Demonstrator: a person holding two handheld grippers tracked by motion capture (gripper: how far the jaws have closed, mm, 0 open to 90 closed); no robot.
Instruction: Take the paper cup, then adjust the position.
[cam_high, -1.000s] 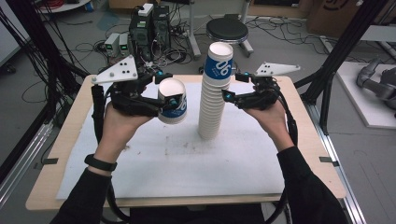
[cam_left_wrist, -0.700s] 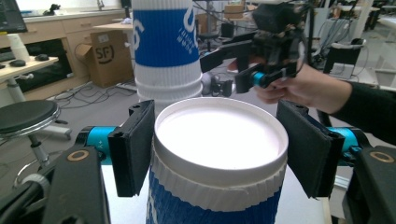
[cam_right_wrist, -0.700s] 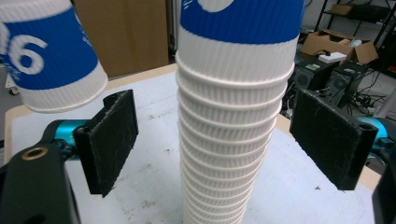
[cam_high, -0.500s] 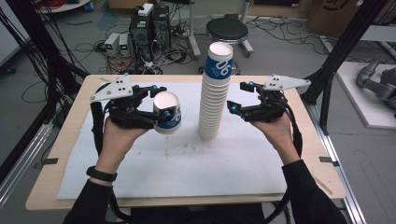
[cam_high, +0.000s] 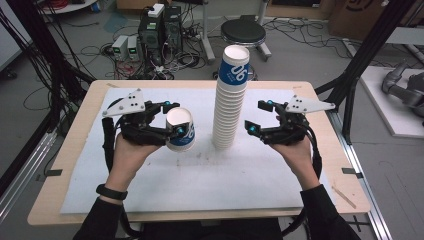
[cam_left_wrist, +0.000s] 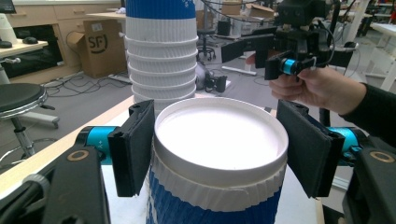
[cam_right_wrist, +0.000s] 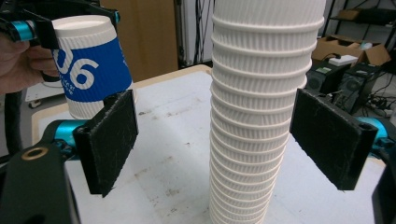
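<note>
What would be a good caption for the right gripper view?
Right gripper open, its fingers flanking a tall stack of paper cups; beyond, the left gripper holds one blue-and-white paper cup.

Tall cup stack (cam_high: 229, 102) between both tongs, bare white mat (cam_high: 200, 185) open in front

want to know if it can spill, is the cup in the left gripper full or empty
Empty. The left gripper view looks straight into the cup and shows only a bare white inside.
</note>
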